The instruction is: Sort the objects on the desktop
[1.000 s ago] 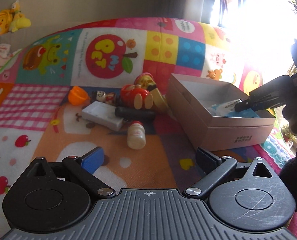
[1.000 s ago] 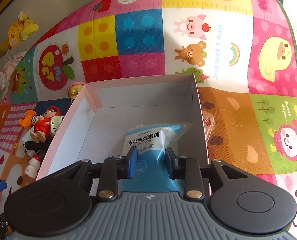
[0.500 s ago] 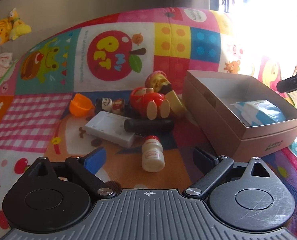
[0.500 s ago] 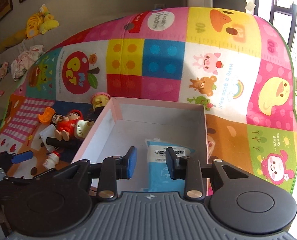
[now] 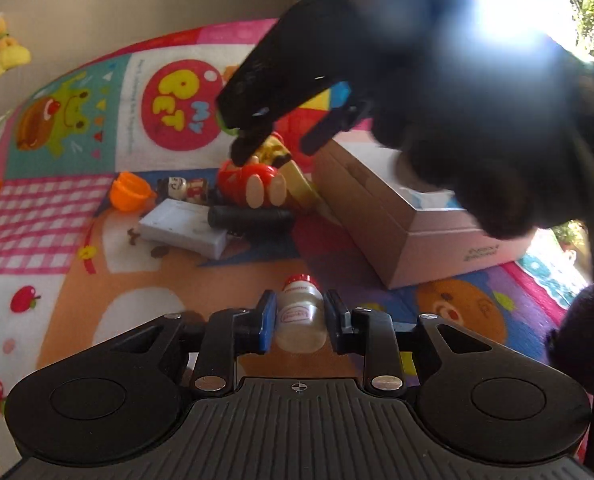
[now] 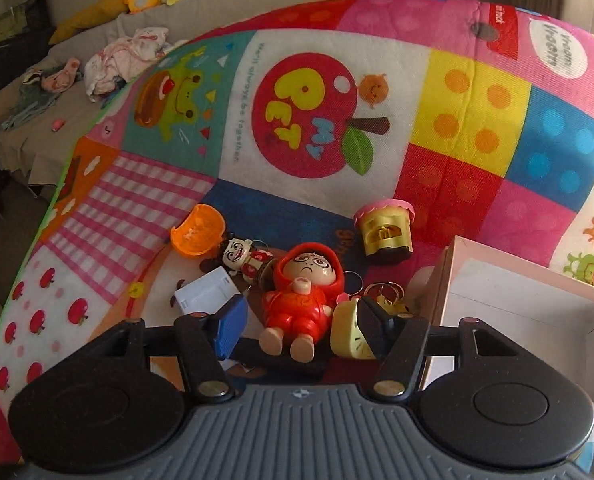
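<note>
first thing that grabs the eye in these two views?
The loud patchwork play mat fills both views. In the right wrist view, a red hooded doll lies between the open fingers of the right tool. In the left view, the left tool brackets a small red-capped bottle, beside the pink box.

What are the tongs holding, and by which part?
Left tongs flank the bottle at its body, below the red cap; contact unclear. Right tongs hold nothing.

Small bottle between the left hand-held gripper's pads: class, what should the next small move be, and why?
Probably close and lift. The left hand-held gripper straddles the small bottle, which lies on the mat with pads either side and apparently not yet pinching. The box sits open to its right, a likely destination.
</note>
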A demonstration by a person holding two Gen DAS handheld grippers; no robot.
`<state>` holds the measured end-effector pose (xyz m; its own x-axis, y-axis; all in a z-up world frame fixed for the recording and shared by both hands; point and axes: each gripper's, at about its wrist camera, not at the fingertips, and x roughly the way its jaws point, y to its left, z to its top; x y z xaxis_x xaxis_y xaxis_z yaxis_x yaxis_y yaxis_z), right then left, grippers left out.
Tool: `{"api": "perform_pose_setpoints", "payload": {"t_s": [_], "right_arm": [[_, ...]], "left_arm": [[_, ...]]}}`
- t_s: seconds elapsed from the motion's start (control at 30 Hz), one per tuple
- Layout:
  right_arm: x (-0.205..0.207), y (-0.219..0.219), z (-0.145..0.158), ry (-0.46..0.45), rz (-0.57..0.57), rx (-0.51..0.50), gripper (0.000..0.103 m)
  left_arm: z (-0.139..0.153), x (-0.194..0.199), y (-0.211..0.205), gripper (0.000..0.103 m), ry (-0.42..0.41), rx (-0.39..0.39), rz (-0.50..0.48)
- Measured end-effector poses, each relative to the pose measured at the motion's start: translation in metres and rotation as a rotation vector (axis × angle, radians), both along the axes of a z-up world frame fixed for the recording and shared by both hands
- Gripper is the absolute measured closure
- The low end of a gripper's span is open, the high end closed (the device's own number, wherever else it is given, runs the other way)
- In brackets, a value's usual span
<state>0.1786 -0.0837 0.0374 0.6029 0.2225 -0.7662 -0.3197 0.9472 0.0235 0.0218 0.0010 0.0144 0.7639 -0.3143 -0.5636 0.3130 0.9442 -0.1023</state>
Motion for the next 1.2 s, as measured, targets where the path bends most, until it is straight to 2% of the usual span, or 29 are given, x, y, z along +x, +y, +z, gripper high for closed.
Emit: {"api": "perform_pose_setpoints", "payload": {"t_s": [0.03, 0.1, 0.17, 0.23, 0.27, 0.33, 0.47, 0.57, 0.7, 0.77, 0.83, 0.9, 0.93, 0.97, 1.0, 1.03, 1.07, 1.2], "right_arm": [[0.006, 0.003, -0.007, -0.001, -0.027, -0.012, 0.04], [0.011, 0.005, -0.016, -0.014, -0.054, -0.019, 0.038], [0.005, 0.004, -0.015, -0.021, -0.068, -0.007, 0.038], [-0.01, 0.001, -0.008, -0.039, -0.04, 0.03, 0.038], [-0.018, 0.001, -0.006, -0.055, -0.023, 0.032, 0.038], [-0.038, 0.004, 0.0, -0.085, 0.012, 0.013, 0.037], [-0.058, 0.011, -0.002, -0.035, 0.037, 0.016, 0.026], [-0.056, 0.024, -0.012, 0.0, 0.033, -0.03, 0.025], [-0.037, 0.034, -0.032, 0.015, 0.027, -0.107, 0.016], [-0.026, 0.032, -0.041, 0.045, 0.025, -0.097, 0.016], [-0.018, 0.027, -0.045, 0.069, 0.022, -0.043, 0.016], [-0.015, 0.024, -0.045, 0.075, 0.024, -0.009, 0.019], [-0.016, 0.024, -0.044, 0.073, 0.036, -0.004, 0.025], [-0.018, 0.023, -0.042, 0.077, 0.055, 0.004, 0.035], [-0.021, 0.022, -0.04, 0.078, 0.068, 0.007, 0.04], [-0.025, 0.022, -0.037, 0.08, 0.08, 0.002, 0.055], [-0.028, 0.023, -0.035, 0.098, 0.095, -0.017, 0.078], [-0.052, 0.01, -0.032, 0.154, 0.141, -0.024, 0.081]], "left_arm": [[-0.002, -0.006, 0.001, 0.07, 0.002, -0.004, -0.006], [-0.006, -0.012, 0.005, 0.054, 0.012, -0.018, -0.001], [-0.008, -0.013, 0.011, 0.05, 0.017, -0.044, 0.007], [-0.007, -0.014, 0.014, 0.044, 0.016, -0.069, 0.009], [-0.008, -0.014, 0.014, 0.038, 0.018, -0.074, 0.011], [-0.008, -0.015, 0.012, 0.034, 0.018, -0.072, 0.0], [-0.006, -0.019, 0.007, 0.022, -0.005, -0.044, -0.01], [-0.006, -0.021, 0.005, 0.017, -0.014, -0.03, -0.005], [-0.006, -0.021, 0.007, 0.012, -0.014, -0.037, 0.012], [-0.007, -0.02, 0.01, 0.012, -0.006, -0.049, 0.027], [-0.006, -0.02, 0.012, 0.011, -0.004, -0.058, 0.034], [-0.006, -0.02, 0.012, 0.009, -0.004, -0.061, 0.031], [-0.006, -0.021, 0.011, 0.009, -0.006, -0.058, 0.028], [-0.006, -0.021, 0.01, 0.009, -0.008, -0.055, 0.024], [-0.006, -0.021, 0.009, 0.009, -0.011, -0.052, 0.02], [-0.006, -0.022, 0.009, 0.009, -0.015, -0.048, 0.017], [-0.006, -0.022, 0.007, 0.008, -0.016, -0.045, 0.016], [-0.006, -0.022, 0.007, 0.008, -0.014, -0.045, 0.018]]}}
